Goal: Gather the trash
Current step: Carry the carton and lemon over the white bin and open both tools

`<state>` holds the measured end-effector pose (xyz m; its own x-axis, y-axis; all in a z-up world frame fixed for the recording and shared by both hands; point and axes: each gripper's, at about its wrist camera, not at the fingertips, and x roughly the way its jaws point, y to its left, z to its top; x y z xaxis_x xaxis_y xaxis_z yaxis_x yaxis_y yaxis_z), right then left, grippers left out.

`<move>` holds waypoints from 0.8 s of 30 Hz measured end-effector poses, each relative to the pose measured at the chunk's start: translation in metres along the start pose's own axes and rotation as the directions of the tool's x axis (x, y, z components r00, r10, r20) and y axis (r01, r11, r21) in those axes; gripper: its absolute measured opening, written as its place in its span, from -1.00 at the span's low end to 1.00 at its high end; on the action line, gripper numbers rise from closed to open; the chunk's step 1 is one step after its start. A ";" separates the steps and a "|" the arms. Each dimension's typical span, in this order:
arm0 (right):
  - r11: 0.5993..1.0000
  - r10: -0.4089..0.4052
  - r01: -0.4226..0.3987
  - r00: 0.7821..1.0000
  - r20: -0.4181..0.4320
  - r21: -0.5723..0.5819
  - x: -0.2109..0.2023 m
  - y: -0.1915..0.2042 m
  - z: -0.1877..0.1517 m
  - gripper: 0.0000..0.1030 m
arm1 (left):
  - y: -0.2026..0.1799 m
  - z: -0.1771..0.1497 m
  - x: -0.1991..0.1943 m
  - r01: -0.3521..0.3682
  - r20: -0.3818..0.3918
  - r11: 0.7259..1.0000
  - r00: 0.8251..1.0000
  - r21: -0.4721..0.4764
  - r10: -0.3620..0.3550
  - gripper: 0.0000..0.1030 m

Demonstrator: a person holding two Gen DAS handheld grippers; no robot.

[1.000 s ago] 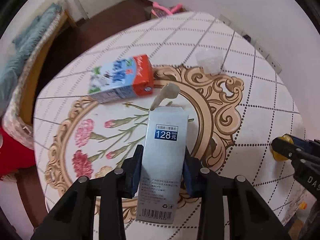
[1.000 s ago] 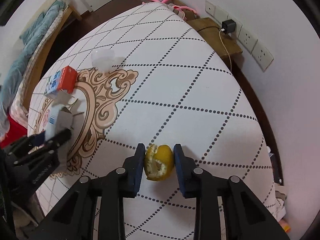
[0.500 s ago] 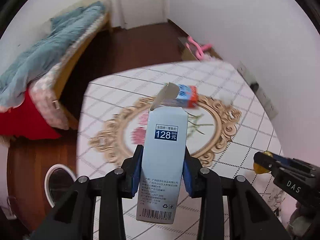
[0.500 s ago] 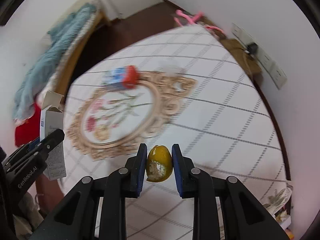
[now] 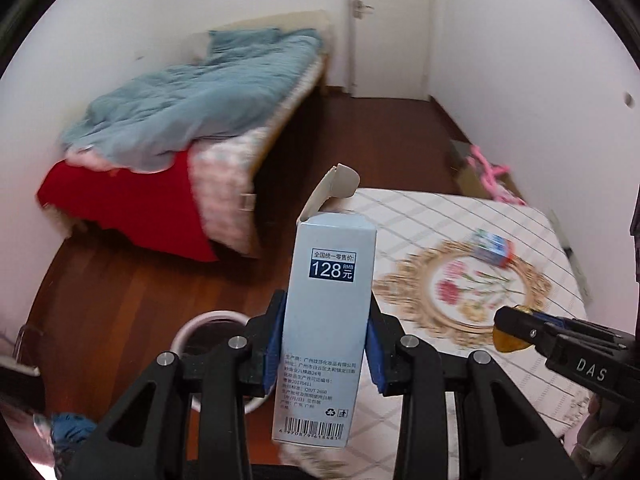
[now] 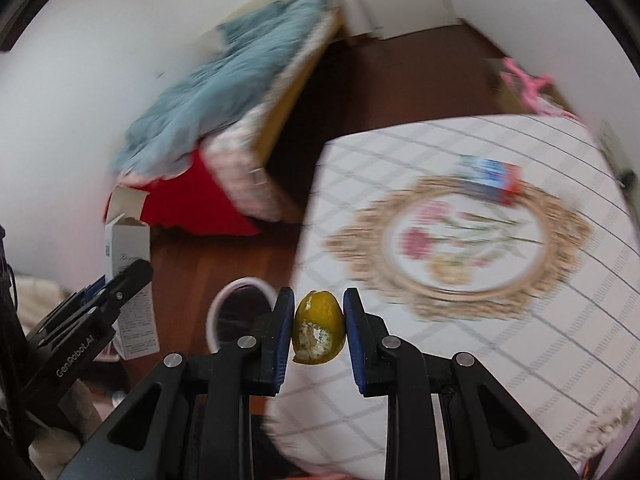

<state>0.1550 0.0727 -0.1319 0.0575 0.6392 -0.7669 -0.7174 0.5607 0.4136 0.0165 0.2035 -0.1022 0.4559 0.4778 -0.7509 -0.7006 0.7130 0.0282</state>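
Both hand-held grippers have been lifted off the counter (image 6: 500,320) and swung toward the floor since a second ago, so the bed (image 5: 192,120) and the white bin (image 5: 208,320) are now seen.

The counter is now to the right of the left hand-held gripper (image 5: 326,344) and ahead and to the right of the right hand-held gripper (image 6: 318,328). A milk carton (image 5: 492,250) is left lying on it, far ahead.

The bin is on the floor, low and just to the left of both hand-held grippers.

The pale blue box (image 5: 326,320) is pinched upright by the left hand-held gripper, with its top flap open. The yellow peel (image 6: 319,328) is pinched by the right hand-held gripper.

The carrying step seems to be in hand. Next, each hand-held gripper would likely need to be moved over the bin and spread, so the trash can be dropped inside. The milk carton is not yet collected.
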 end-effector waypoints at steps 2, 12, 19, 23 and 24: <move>0.999 0.035 -0.036 0.999 -0.038 -0.040 0.025 0.036 0.002 -0.48 | 0.030 -0.003 0.001 -0.030 -0.005 0.999 1.000 -0.036 0.030 -0.38; 0.990 0.030 -0.065 0.964 -0.263 -0.125 0.182 0.136 -0.015 -0.48 | 0.164 -0.049 0.079 -0.121 -0.182 0.961 0.980 -0.251 0.076 -0.38; 0.990 -0.037 -0.021 0.913 -0.406 -0.137 0.294 0.153 -0.033 -0.48 | 0.236 -0.093 0.169 -0.070 -0.351 0.885 0.930 -0.461 -0.109 -0.38; 0.989 -0.077 0.010 0.885 -0.459 -0.147 0.341 0.154 -0.041 -0.48 | 0.256 -0.107 0.208 -0.057 -0.407 0.850 0.893 -0.523 -0.190 -0.35; 0.989 -0.084 0.016 0.881 -0.466 -0.148 0.349 0.153 -0.042 -0.48 | 0.260 -0.109 0.216 -0.060 -0.419 0.846 0.886 -0.531 -0.200 -0.34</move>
<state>0.0365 0.3594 -0.3573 -0.2128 0.2701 -0.9390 -0.8111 0.4870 0.3239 -0.1273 0.4357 -0.3288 0.3140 0.0655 -0.9472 -0.9109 0.3019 -0.2811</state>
